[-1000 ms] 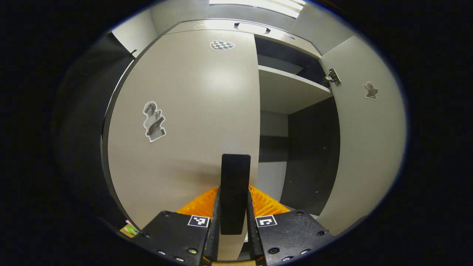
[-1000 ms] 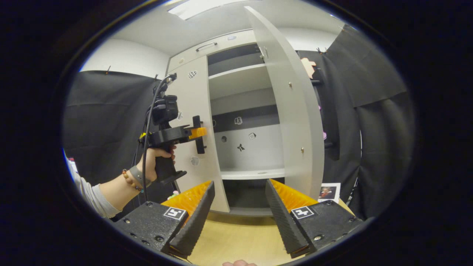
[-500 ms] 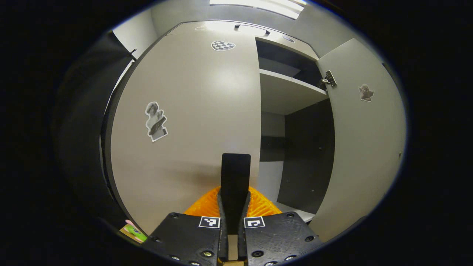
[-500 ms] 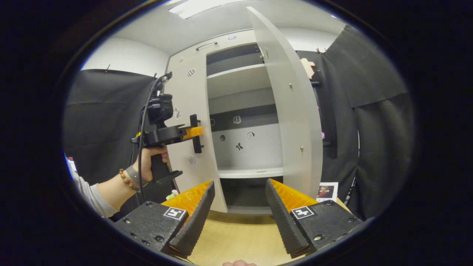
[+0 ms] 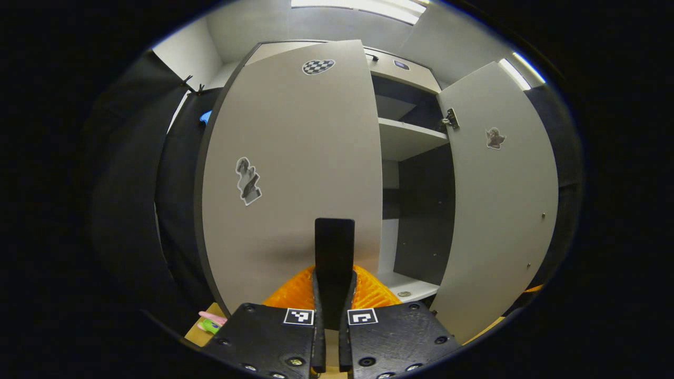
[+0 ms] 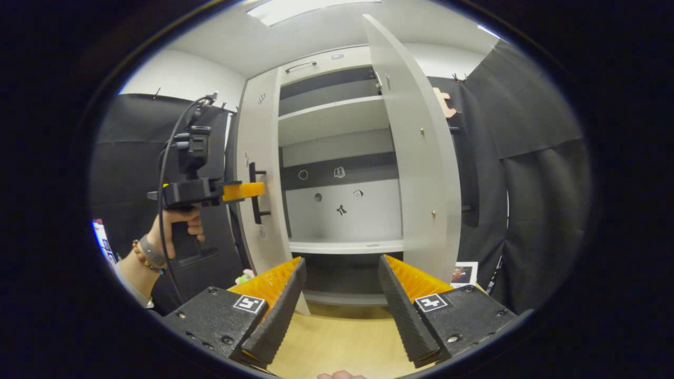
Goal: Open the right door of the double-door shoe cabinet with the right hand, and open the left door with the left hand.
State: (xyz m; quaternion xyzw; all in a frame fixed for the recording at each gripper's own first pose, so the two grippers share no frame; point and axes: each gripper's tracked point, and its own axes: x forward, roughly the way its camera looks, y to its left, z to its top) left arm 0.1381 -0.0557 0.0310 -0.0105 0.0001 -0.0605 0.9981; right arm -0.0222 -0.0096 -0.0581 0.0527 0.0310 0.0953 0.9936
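The left gripper (image 6: 258, 190) is clamped on the black handle (image 5: 334, 263) at the free edge of the shoe cabinet's left door (image 5: 295, 173), which stands swung partly outward. The right door (image 6: 421, 173) is wide open. The right gripper (image 6: 339, 310) hangs before the cabinet's lower shelf (image 6: 345, 246), fingers spread, apparently holding nothing.

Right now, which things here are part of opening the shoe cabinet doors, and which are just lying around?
Part of the job:
left door
its handle, clamped in the left gripper
right door, already swung open
right gripper, open and holding nothing

Just lying about:
small pink and green item on the wooden floor
photo card by the right door
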